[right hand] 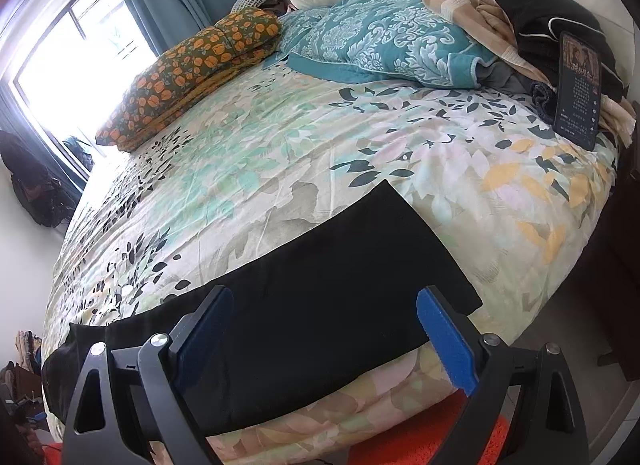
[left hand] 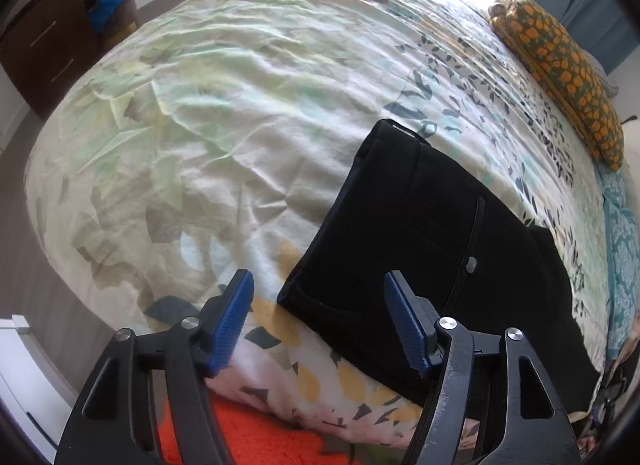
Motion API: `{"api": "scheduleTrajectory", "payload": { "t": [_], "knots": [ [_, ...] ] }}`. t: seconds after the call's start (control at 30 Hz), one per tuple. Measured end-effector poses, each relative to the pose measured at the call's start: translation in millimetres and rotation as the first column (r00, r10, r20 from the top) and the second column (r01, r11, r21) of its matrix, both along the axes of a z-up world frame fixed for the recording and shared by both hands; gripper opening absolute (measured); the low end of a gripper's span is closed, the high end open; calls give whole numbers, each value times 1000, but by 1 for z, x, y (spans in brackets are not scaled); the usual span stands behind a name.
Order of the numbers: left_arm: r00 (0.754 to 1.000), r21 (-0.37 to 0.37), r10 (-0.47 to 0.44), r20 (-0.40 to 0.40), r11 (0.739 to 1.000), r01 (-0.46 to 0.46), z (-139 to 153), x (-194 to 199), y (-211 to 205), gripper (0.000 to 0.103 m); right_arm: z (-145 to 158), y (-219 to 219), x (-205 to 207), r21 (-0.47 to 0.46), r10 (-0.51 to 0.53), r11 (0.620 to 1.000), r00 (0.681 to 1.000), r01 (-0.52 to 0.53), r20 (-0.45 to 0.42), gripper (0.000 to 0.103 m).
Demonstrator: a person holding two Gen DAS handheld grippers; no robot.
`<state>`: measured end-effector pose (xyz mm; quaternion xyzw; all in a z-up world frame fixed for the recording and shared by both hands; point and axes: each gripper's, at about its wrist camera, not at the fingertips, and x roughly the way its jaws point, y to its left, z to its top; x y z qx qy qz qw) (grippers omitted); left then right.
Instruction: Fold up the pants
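Black pants (left hand: 424,233) lie flat along the near edge of the bed, folded lengthwise. In the left wrist view the waist end with a pocket seam and a small button faces me. My left gripper (left hand: 320,305) is open and empty, just above the waist's near corner. In the right wrist view the leg part of the pants (right hand: 320,297) stretches across the bed edge, its hem to the right. My right gripper (right hand: 324,329) is open and empty, hovering over the legs near the bed edge.
The bed has a floral leaf-print cover (left hand: 224,113). An orange-patterned folded blanket (right hand: 188,73), a teal quilt (right hand: 384,37), a pile of clothes and a phone (right hand: 578,89) lie near the headboard. An orange rug (left hand: 256,437) lies on the floor below. A brown dresser (left hand: 44,45) stands far left.
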<state>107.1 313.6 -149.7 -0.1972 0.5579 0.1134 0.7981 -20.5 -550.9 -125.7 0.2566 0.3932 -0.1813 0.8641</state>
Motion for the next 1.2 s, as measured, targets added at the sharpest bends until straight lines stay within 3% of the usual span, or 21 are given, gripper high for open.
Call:
{"api": "scheduleTrajectory", "payload": {
  "t": [0.07, 0.1, 0.13, 0.17, 0.33, 0.57, 0.7, 0.73, 0.8, 0.83, 0.87, 0.93, 1.0, 1.13, 1.17, 1.2],
  "knots": [
    [1000, -11, 3, -9, 1000, -3, -6, 7, 0, 66, 0, 0, -1, 5, -3, 1000, 1000, 3, 6, 93],
    [1000, -27, 7, -11, 1000, -8, -9, 9, 1, 56, 0, -1, -1, 7, -5, 1000, 1000, 5, 8, 93],
    [1000, -50, 11, -19, 999, -12, -12, 11, 2, 16, 0, -1, -2, 8, -9, 1000, 1000, 9, 8, 93],
    [999, -37, 23, -33, 999, -25, -14, 12, 3, 9, 0, -1, -2, 8, -10, 1000, 1000, 10, 9, 93],
    [1000, -40, -1, -23, 999, 0, -8, 3, 5, 3, 2, -4, -7, 12, -18, 1000, 1000, 18, 22, 93],
    [993, 46, -85, -88, 995, 89, -6, -10, -7, 3, 0, -11, -12, 36, -42, 999, 999, 41, 34, 93],
    [989, 123, -9, -145, 992, 27, -10, 0, -6, 11, 2, -3, -4, 18, -11, 1000, 1000, 11, 21, 93],
    [991, 143, 26, -132, 990, -7, -4, -1, -5, 15, 5, 4, -1, -6, 8, 1000, 1000, -7, 8, 93],
    [997, 185, 72, -42, 981, -63, 18, -6, -11, 38, 12, 27, 10, -42, 81, 996, 997, -81, -20, 93],
    [997, 193, 74, 23, 978, -77, 30, -9, -19, 55, 14, 42, 19, -10, 132, 991, 991, -132, -16, 93],
    [995, 189, 58, 86, 979, -73, 41, -11, -33, 64, 14, 59, 30, 54, 189, 980, 982, -189, 1, 93],
    [983, 157, -23, 181, 988, -6, 52, -9, -69, 64, 9, 108, 63, 213, 320, 922, 946, -322, 48, 93],
    [967, 139, -118, 224, 986, 88, 49, -3, -112, 65, 5, 169, 108, 344, 457, 819, 884, -460, 94, 93],
    [941, 197, -293, 171, 946, 259, 11, 10, -181, 65, 7, 309, 207, 491, 713, 544, 683, -681, 157, 93],
    [938, 229, -318, 138, 932, 282, -2, 9, -190, 65, 7, 340, 231, 506, 747, 500, 646, -702, 158, 93],
    [940, 270, -329, 90, 917, 295, -17, 7, -195, 65, 5, 366, 254, 510, 766, 482, 625, -712, 148, 93]
  ]
}}
